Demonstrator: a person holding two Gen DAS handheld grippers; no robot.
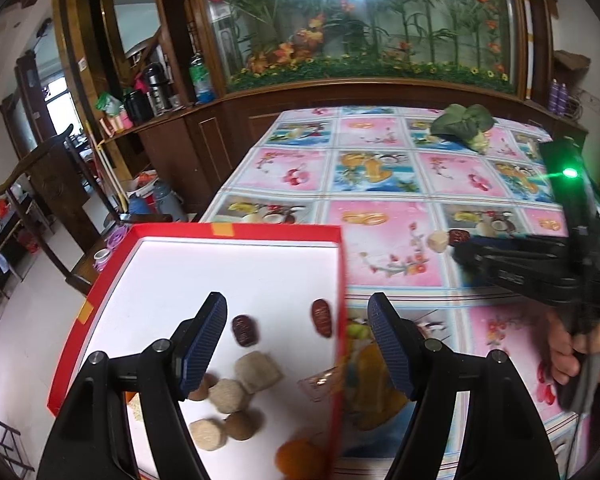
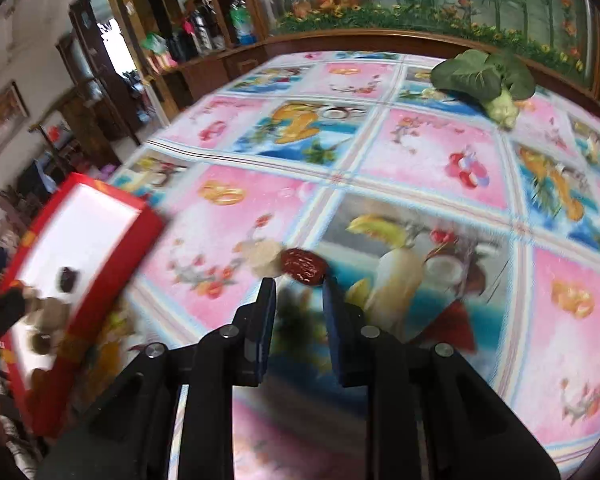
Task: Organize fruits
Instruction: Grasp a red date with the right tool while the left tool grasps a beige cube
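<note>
Hovering at lower centre, left gripper [image 1: 296,340], jaws spread, over red box [image 1: 236,230]; right gripper [image 2: 300,292], jaws parted, just short of red date [image 2: 304,267] mid-frame.

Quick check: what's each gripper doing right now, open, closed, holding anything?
Left gripper: open, holding nothing, above the red tray.
Right gripper: open, empty, fingers just short of the red date on the tablecloth.
</note>
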